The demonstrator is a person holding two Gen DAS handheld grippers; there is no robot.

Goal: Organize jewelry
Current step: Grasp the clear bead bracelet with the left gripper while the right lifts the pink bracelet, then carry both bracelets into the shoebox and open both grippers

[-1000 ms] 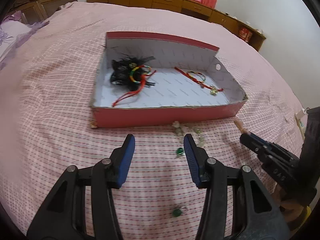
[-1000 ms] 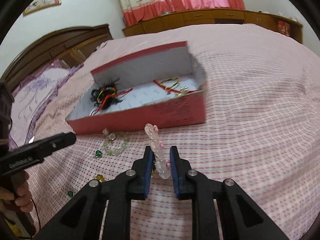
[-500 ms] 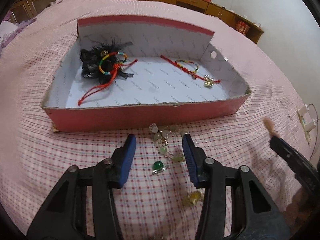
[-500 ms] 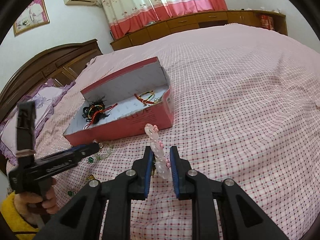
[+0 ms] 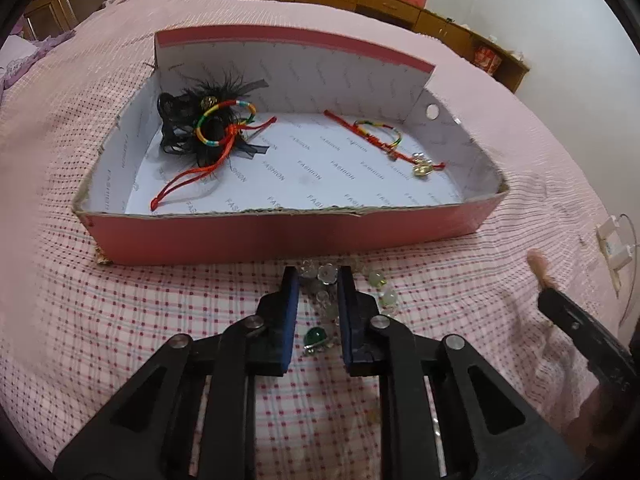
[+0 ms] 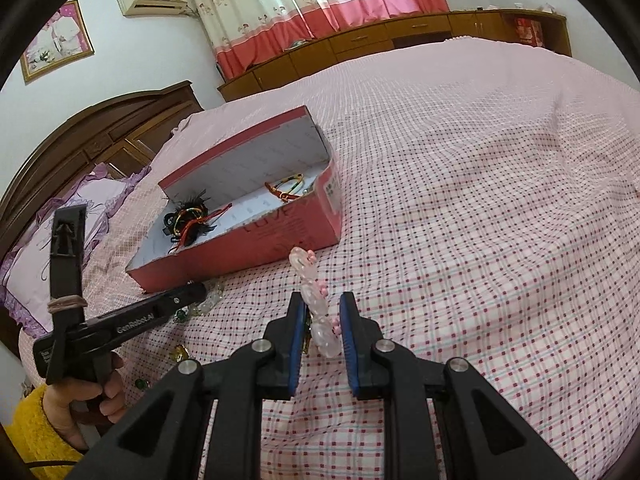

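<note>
Clear bead bracelet [image 5: 326, 280] between closing left claw [image 5: 318, 276] pads — right claw [image 6: 322, 312] pinching pink bracelet [image 6: 316, 300].

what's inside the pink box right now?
Inside the pink box: a black feather piece with a multicolour cord bracelet on it, and a red string bracelet with a gold charm. The near wall hides the floor strip right behind it.

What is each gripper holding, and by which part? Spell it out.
Right gripper: pink bead bracelet, pinched near its lower end, the rest sticking up. Left gripper: jaws closing around the clear bead bracelet on the bedspread.
</note>
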